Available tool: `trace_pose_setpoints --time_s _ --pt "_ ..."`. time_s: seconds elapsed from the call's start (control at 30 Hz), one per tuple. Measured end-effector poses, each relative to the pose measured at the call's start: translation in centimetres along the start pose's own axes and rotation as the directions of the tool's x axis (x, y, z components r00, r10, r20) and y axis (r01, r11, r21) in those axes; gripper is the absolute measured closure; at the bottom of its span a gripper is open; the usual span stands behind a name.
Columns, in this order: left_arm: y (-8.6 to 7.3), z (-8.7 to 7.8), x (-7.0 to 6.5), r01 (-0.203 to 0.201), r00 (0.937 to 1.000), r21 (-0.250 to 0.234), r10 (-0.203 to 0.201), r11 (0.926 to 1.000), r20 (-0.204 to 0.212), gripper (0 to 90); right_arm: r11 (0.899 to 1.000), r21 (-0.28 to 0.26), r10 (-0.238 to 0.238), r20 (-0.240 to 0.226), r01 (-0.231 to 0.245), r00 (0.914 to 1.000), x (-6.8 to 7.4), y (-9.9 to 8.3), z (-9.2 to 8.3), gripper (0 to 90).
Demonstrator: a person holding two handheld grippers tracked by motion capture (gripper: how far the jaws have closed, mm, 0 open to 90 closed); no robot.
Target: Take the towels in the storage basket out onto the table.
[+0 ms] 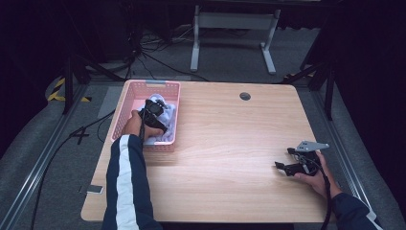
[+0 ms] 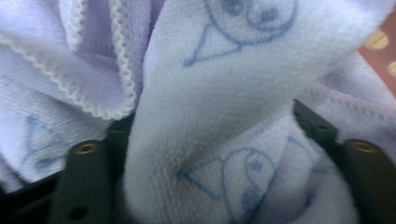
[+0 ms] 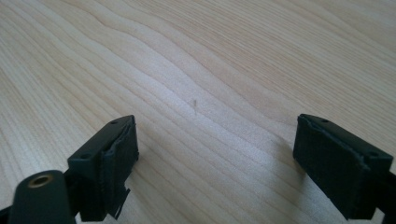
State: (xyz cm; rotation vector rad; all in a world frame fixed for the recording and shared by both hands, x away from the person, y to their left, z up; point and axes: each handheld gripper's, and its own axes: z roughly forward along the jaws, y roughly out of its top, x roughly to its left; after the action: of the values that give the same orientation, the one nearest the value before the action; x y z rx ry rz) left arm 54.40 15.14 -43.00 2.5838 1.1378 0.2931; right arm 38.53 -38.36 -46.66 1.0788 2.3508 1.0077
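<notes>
From above, we see our left gripper [image 1: 152, 115] down in the pink basket [image 1: 128, 94] on the pale cloth [image 1: 165, 117]. Its own view shows jaws closed around a fold of cloth [image 2: 210, 93]. Our right gripper [image 3: 215, 158] hovers wide open over the bare surface [image 3: 210, 56].

Lavender towel [image 2: 205, 116] bunched between the gripper's jaws — blue doodles.
</notes>
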Motion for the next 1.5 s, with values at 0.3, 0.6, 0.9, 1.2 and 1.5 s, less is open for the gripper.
trace_pose_setpoints --time_s 0.3,0.6,0.9,1.2,1.5 --pt "-0.3 -1.9 -0.6 -0.010 0.9800 -0.048 0.000 0.9988 -0.199 58.2 1.000 0.000 -0.002 -0.002 0.002 1.0000 0.0 0.0 0.0 13.9" --pt "-2.1 -8.7 -0.2 0.014 0.9656 -0.308 -0.092 0.9514 -0.243 58.8 1.000 -0.001 -0.003 -0.004 0.003 1.0000 0.0 0.0 0.0 13.9" --pt "-1.3 -14.8 -2.4 -0.051 0.9732 -0.428 -0.051 0.9025 -0.224 58.8 1.000 0.000 -0.005 -0.004 0.005 1.0000 0.0 0.0 0.0 13.9" --pt "2.2 -16.4 -8.8 -0.190 0.9810 -0.485 0.145 0.8538 -0.129 58.5 1.000 0.000 -0.004 -0.004 0.004 1.0000 0.0 0.0 0.0 13.9" --pt "4.6 -9.9 -21.4 -0.411 0.8887 -0.417 0.458 0.8108 0.015 54.0 1.000 0.003 -0.011 -0.007 0.012 0.9999 0.0 0.0 -0.1 13.9"
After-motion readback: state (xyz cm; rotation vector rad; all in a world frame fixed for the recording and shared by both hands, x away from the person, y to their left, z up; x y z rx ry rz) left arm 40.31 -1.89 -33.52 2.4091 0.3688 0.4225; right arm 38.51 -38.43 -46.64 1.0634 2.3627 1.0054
